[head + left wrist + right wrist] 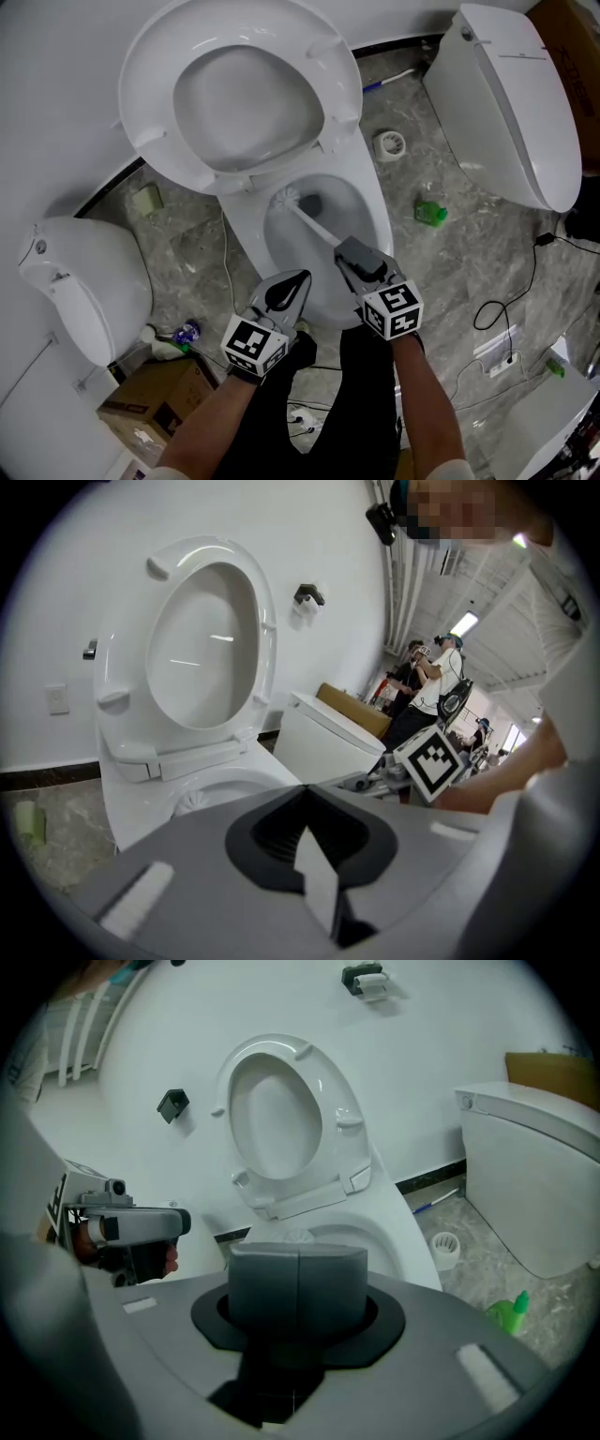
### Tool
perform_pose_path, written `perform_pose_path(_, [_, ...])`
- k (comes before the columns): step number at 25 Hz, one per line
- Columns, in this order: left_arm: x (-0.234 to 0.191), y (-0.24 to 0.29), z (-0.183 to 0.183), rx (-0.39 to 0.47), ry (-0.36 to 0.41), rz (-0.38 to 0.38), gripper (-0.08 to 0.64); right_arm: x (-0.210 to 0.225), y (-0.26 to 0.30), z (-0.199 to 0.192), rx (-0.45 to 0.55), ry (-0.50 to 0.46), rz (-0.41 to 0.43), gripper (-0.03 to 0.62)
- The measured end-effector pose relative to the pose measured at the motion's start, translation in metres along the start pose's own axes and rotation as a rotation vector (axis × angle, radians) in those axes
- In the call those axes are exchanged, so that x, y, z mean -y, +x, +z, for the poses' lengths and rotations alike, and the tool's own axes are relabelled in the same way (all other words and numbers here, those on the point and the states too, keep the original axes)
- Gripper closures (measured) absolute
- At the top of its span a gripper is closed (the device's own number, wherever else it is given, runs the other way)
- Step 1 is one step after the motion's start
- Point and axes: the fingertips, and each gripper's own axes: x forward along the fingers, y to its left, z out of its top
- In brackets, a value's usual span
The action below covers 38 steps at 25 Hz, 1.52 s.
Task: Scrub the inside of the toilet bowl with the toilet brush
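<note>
R gripper [351,255] in from 5 o'clock, jaws clamped on toilet brush [314,221] handle | L gripper [296,279] jaws together, empty | white head prob. touching toilet bowl [374,221] at 10 o'clock

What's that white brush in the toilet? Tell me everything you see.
The white toilet brush has a round bristly head and a straight, plastic-looking handle. It slants down into the white toilet bowl, head beside the dark drain; the right gripper has its jaws shut on the handle's upper end.
</note>
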Motion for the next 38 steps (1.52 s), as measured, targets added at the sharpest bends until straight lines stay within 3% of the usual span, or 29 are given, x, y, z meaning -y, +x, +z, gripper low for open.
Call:
perform_pose_path(4, [-0.003,-0.003,0.000,0.009,-0.015,0.014,0.557,-0.016,0.007,-0.011,-0.053,-0.018,0.039,0.430])
perform_pose_path(7, [0.001,-0.006,0.001,0.009,-0.023,0.017,0.557,-0.016,0.004,-0.013,-0.064,0.026,0.034,0.430])
perform_pose_path(13, [0.010,-0.018,0.017,0.019,-0.032,0.024,0.557,-0.012,-0.031,-0.012,-0.123,0.075,-0.040,0.430])
perform_pose_path(18, [0.015,-0.021,0.026,0.032,-0.061,0.043,0.557,-0.007,-0.063,-0.026,-0.214,0.058,-0.115,0.430])
perform_pose_path(22, [0.014,-0.021,0.021,0.033,-0.076,0.056,0.557,-0.015,-0.072,-0.041,-0.247,0.044,-0.129,0.430])
perform_pose_path(28, [0.006,-0.020,0.001,0.018,-0.089,0.067,0.557,-0.019,-0.054,-0.069,-0.282,0.013,-0.154,0.430])
perform_pose_path(38, [-0.014,-0.013,-0.021,0.019,-0.087,0.076,0.557,-0.012,0.002,-0.080,-0.267,0.012,-0.156,0.430])
